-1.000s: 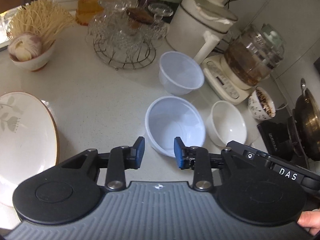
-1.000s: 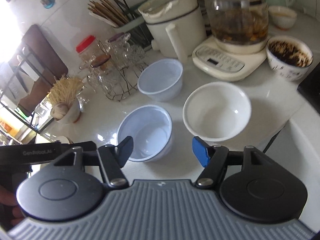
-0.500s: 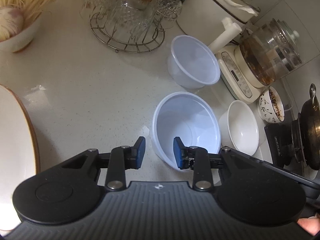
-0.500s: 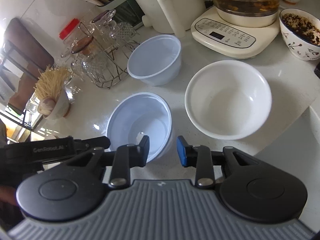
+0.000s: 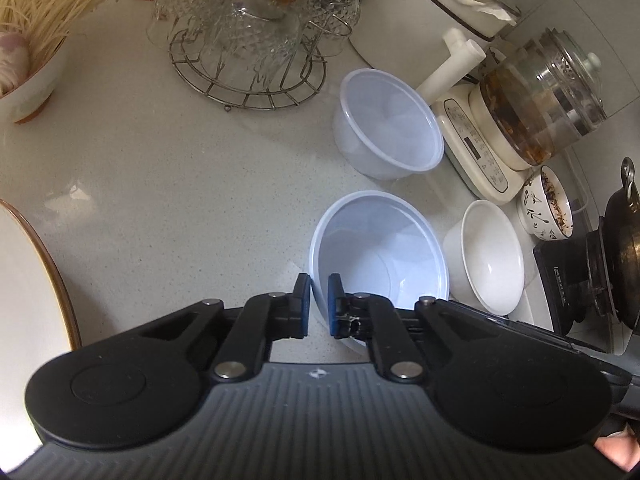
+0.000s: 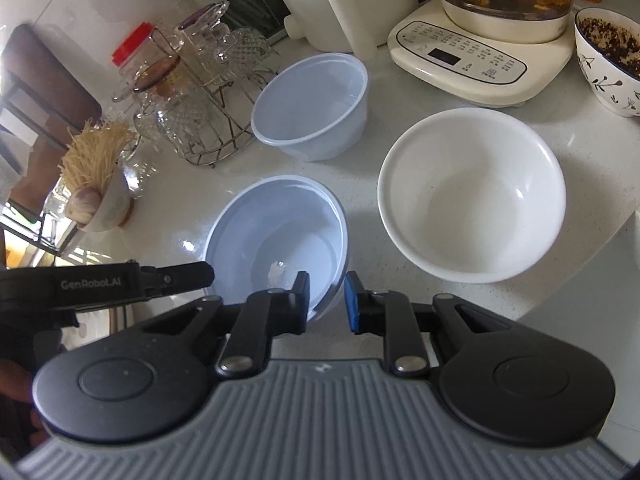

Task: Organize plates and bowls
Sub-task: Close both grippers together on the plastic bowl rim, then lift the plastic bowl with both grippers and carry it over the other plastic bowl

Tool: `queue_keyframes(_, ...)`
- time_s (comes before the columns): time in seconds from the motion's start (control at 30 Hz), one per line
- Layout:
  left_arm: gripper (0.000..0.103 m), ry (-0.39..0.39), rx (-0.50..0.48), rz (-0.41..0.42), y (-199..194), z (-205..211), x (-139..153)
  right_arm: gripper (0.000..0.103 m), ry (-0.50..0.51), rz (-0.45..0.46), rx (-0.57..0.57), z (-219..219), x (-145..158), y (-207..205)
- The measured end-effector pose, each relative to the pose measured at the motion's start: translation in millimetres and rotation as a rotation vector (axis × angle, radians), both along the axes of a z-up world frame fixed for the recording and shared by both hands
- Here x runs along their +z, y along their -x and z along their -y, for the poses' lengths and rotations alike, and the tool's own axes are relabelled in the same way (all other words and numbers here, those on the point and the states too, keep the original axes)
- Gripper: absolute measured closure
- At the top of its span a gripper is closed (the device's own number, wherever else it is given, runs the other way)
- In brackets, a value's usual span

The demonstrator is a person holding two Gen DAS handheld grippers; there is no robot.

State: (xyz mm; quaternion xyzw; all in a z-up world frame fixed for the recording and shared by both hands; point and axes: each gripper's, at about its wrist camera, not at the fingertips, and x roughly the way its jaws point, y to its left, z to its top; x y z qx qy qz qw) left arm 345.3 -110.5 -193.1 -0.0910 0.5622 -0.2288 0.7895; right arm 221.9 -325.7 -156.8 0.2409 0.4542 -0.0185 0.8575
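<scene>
Two translucent plastic bowls stand on the pale counter, a near plastic bowl [image 5: 380, 256] [image 6: 276, 236] and a far plastic bowl [image 5: 388, 128] [image 6: 312, 108]. A white ceramic bowl [image 5: 492, 256] [image 6: 472, 192] sits to the right of the near one. My left gripper [image 5: 319, 304] is shut on the near bowl's left rim. My right gripper [image 6: 327, 300] straddles the same bowl's right rim. Its jaws are closing, one pad inside the bowl and one outside, with a little slack showing. A large plate [image 5: 32, 280] with a brown edge lies at the far left.
At the back stand a wire rack of glassware [image 5: 248, 40], a white cooker [image 5: 420, 8] and a glass kettle on its base [image 5: 540, 100]. A patterned bowl [image 5: 546, 204] and a dark pot [image 5: 616, 260] are at the right, a bowl of noodles [image 5: 28, 76] at the left.
Both grippers came down and forward onto the near plastic bowl. The left jaws went from apart to shut on its rim, and the right jaws narrowed from wide around the opposite rim.
</scene>
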Motion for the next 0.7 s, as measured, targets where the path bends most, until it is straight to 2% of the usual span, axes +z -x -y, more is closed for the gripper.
queue_keyframes(0.37, 0.093, 0.009, 0.025, 0.056, 16.8, -22.3, 24.3, 0.085, -0.007, 0.062, 0.052, -13.3, 14.5, 4.6)
queue_keyframes(0.7, 0.093, -0.018, 0.122, 0.085, 43.5, -64.4, 32.3, 0.085, -0.019, 0.086, 0.166, -47.8, 13.7, 1.3)
